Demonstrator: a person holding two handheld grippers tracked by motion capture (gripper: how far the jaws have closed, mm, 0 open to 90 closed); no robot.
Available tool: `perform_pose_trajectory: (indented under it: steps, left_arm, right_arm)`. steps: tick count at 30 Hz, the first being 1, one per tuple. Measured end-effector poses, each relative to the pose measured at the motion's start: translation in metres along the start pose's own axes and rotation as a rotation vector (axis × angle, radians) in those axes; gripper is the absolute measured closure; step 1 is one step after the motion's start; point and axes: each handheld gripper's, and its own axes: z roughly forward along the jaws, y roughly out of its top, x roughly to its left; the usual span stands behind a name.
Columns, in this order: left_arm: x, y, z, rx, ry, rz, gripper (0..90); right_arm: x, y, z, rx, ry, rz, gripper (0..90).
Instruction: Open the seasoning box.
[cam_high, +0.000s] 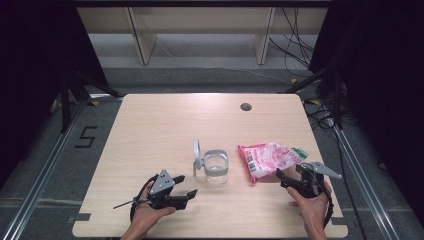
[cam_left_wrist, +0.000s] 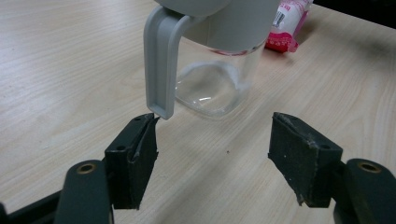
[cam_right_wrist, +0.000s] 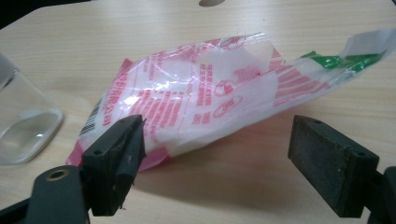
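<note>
A clear jar with a grey rim and handle stands mid-table, its round lid flipped up on the left. My left gripper lies just left of it, open. In the left gripper view the grey handle hangs right above the tip of the left jaw, and nothing is between the jaws of this gripper. A pink and white plastic bag lies right of the jar. My right gripper is open at the bag's near edge. The bag bulges just beyond its wide jaws, untouched.
The wooden table has a dark round grommet at the back right. Bare wood spreads behind and left of the jar. Cables and black curtains flank the table, and a wooden frame stands on the floor beyond.
</note>
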Motion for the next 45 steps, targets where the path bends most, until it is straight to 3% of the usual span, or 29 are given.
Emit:
perform_pose_trajectory:
  steps: [2, 6, 7, 9, 10, 11, 12, 14, 18, 19, 20, 22, 23, 25, 26, 27, 28, 32, 34, 35, 36, 37, 38, 40, 41, 42, 43, 44, 45]
  left_arm:
    - [0.001, 0.000, 0.000, 0.003, 0.003, 0.012, 31.6]
    - [0.001, 0.000, 0.002, 0.002, -0.006, 0.006, 31.5]
    - [0.001, 0.000, 0.002, 0.001, -0.010, 0.003, 31.5]
    - [0.001, -0.001, 0.002, 0.011, 0.000, 0.009, 31.4]
    - [0.000, -0.001, 0.002, 0.011, 0.000, 0.002, 31.4]
    - [0.000, -0.001, 0.002, 0.012, -0.001, 0.002, 31.4]
    - [0.000, -0.001, 0.003, 0.013, -0.001, 0.005, 31.4]
    - [0.000, -0.002, 0.004, 0.004, -0.011, -0.006, 31.4]
    - [0.000, -0.001, 0.003, 0.004, -0.011, 0.001, 31.3]
    - [0.000, -0.001, 0.004, -0.002, -0.012, -0.006, 31.3]
    - [0.000, -0.001, 0.003, 0.004, -0.004, -0.005, 31.3]
    - [0.001, -0.002, 0.003, 0.012, -0.009, 0.002, 31.3]
    - [0.001, -0.001, 0.003, 0.010, -0.003, 0.000, 31.3]
    - [-0.001, -0.002, 0.004, -0.002, -0.006, -0.014, 31.3]
    - [0.000, -0.002, 0.004, 0.006, -0.014, -0.002, 31.3]
    - [-0.001, -0.002, 0.004, 0.008, -0.019, 0.001, 31.3]
    - [-0.001, -0.002, 0.005, 0.008, -0.019, -0.005, 31.3]
    - [-0.001, -0.003, 0.005, 0.005, -0.025, -0.001, 31.3]
    - [-0.002, -0.003, 0.005, 0.005, -0.020, -0.003, 31.0]
    - [-0.003, -0.003, 0.005, 0.009, -0.025, -0.005, 31.0]
    - [-0.003, -0.003, 0.006, 0.014, -0.028, -0.013, 31.0]
    - [-0.003, -0.003, 0.006, 0.015, -0.033, 0.003, 31.0]
    - [-0.004, -0.003, 0.007, 0.011, -0.034, -0.001, 31.0]
    - [-0.002, -0.003, 0.006, 0.034, -0.022, 0.018, 31.0]
    - [-0.003, -0.003, 0.006, 0.015, -0.031, 0.001, 31.0]
    - [-0.003, -0.003, 0.006, 0.014, -0.029, -0.001, 31.0]
    - [-0.003, -0.003, 0.006, 0.013, -0.030, -0.001, 31.0]
    - [-0.003, -0.003, 0.006, 0.015, -0.028, 0.000, 31.0]
    - [-0.003, -0.004, 0.007, 0.012, -0.030, -0.008, 31.0]
  right_arm:
    - [-0.006, 0.001, 0.006, -0.036, 0.041, -0.038, 18.5]
    - [-0.009, 0.004, 0.015, -0.038, 0.009, -0.037, 18.1]
    - [-0.008, 0.005, 0.017, -0.035, -0.003, 0.007, 18.7]
    - [-0.013, 0.007, 0.023, -0.032, 0.003, -0.014, 20.1]
    - [-0.009, 0.007, 0.025, -0.024, -0.015, 0.035, 20.8]
    - [-0.008, 0.007, 0.028, 0.003, 0.009, 0.103, 24.1]
    - [-0.008, 0.007, 0.028, 0.003, 0.009, 0.103, 24.1]
    - [-0.017, 0.009, 0.035, -0.015, 0.003, 0.004, 31.8]
    - [-0.014, 0.010, 0.037, -0.019, -0.008, 0.052, 41.2]
    - [-0.015, 0.011, 0.039, -0.022, -0.004, 0.050, 43.7]
    - [-0.018, 0.012, 0.040, -0.013, -0.010, 0.006, 45.4]
    - [-0.017, 0.012, 0.045, -0.020, 0.000, 0.008, 49.5]
    - [-0.011, 0.013, 0.043, 0.020, -0.012, 0.075, 52.1]
    - [-0.017, 0.014, 0.048, -0.016, -0.002, -0.006, 55.3]
    - [-0.017, 0.015, 0.049, -0.011, -0.009, -0.014, 57.9]
    - [-0.013, 0.015, 0.047, 0.014, -0.022, 0.025, 60.1]
    - [-0.017, 0.016, 0.049, 0.001, -0.011, -0.026, 62.2]
    - [-0.017, 0.018, 0.050, -0.003, -0.006, -0.029, 71.3]
    - [-0.012, 0.017, 0.051, 0.007, -0.014, 0.019, 75.9]
    - [-0.017, 0.018, 0.053, -0.006, -0.002, -0.040, 77.6]
    - [-0.017, 0.018, 0.053, -0.005, 0.000, -0.043, 78.9]
    - [-0.013, 0.018, 0.052, 0.004, 0.004, 0.016, 80.1]
    - [-0.016, 0.018, 0.055, -0.022, 0.016, -0.017, 81.1]
    - [-0.015, 0.019, 0.056, 0.003, 0.001, -0.008, 84.0]
    - [-0.016, 0.019, 0.058, -0.014, 0.009, -0.010, 85.1]
    - [-0.019, 0.020, 0.060, -0.024, 0.019, -0.047, 85.9]
    - [-0.016, 0.020, 0.059, -0.006, 0.008, 0.004, 86.6]
    - [-0.020, 0.020, 0.061, -0.020, 0.038, -0.026, 87.0]
    - [-0.020, 0.021, 0.061, -0.002, 0.019, -0.020, 87.5]
